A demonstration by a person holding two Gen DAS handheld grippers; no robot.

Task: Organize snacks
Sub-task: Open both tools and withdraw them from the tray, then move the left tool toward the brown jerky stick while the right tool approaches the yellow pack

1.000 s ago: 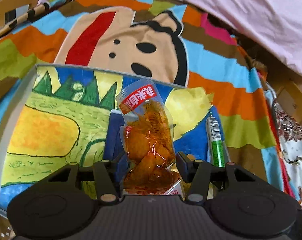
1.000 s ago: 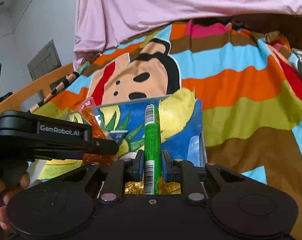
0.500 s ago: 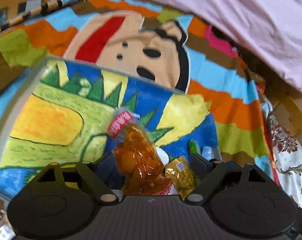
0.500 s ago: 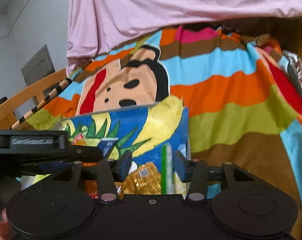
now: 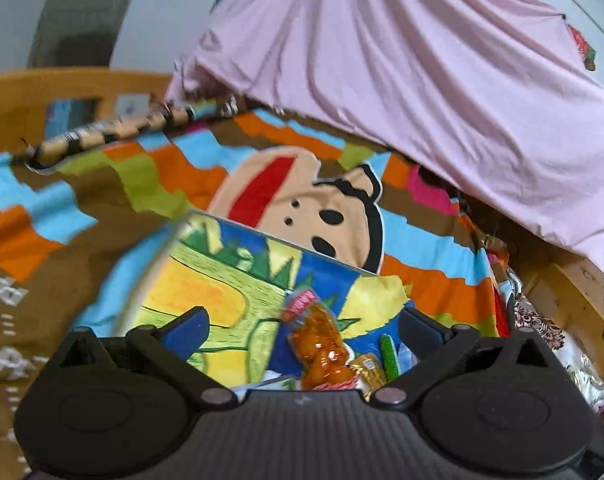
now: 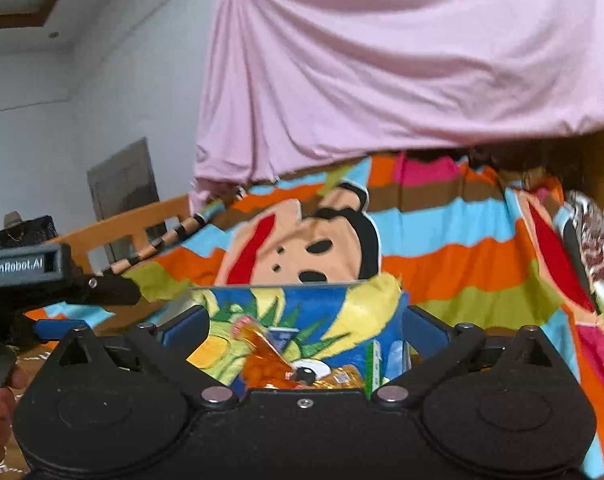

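Now the orange snack pouch [image 5: 322, 354] lies loose between wide-spread fingers [image 5: 188, 326].

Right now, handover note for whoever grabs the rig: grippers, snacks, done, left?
Left gripper: open, nothing held; its fingers have just been opening.
Right gripper: open, nothing held; it too has just been opening.
Orange snack pouch, green stick pack and gold packet lie in the colourful box on the striped blanket.
Done: pouch and stick released into the box.
Left: no other loose snacks in view; check around.
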